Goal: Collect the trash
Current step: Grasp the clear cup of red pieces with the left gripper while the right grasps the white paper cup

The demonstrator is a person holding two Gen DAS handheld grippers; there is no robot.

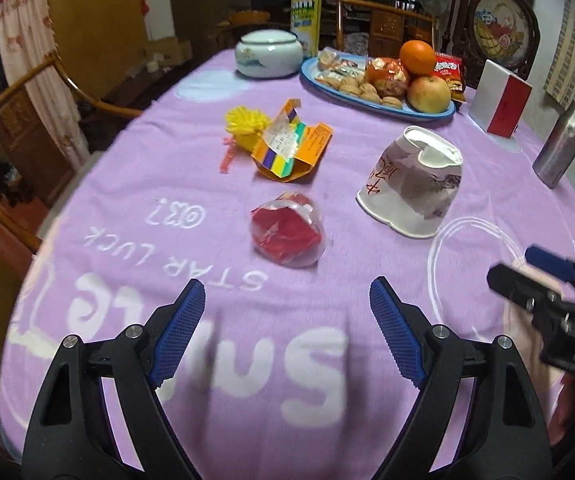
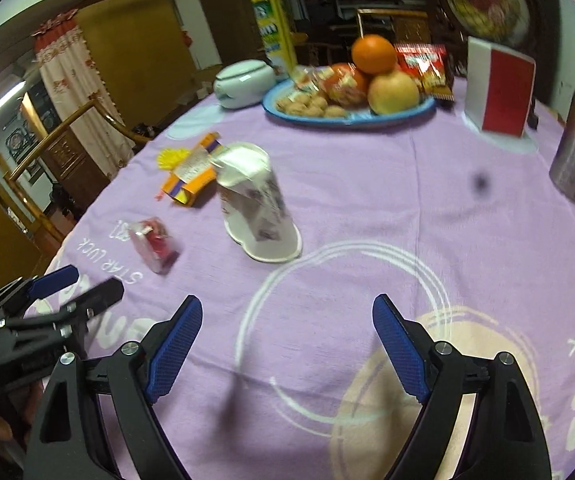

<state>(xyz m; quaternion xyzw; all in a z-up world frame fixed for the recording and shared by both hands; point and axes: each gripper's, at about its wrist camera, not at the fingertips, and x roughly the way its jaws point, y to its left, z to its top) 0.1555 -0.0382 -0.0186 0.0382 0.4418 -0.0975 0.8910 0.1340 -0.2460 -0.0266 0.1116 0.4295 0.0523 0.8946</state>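
Observation:
Trash lies on the purple tablecloth (image 1: 135,184). A crumpled red wrapper in clear plastic (image 1: 287,232) sits just ahead of my open, empty left gripper (image 1: 287,300). A crushed white paper cup (image 1: 411,184) lies on its side to the right. A torn orange and multicoloured carton with a receipt (image 1: 291,144) lies beyond, beside a yellow pompom (image 1: 245,122). In the right wrist view, my right gripper (image 2: 287,316) is open and empty, with the cup (image 2: 255,204), the carton (image 2: 193,176) and the wrapper (image 2: 155,244) ahead to its left.
A blue plate (image 1: 327,88) with fruit, nuts and snacks stands at the back, with a white lidded jar (image 1: 267,54), a tall yellow box (image 1: 305,4), a red and white box (image 1: 499,96) and a metal bottle (image 1: 563,140). Wooden chairs (image 1: 19,92) stand around the table.

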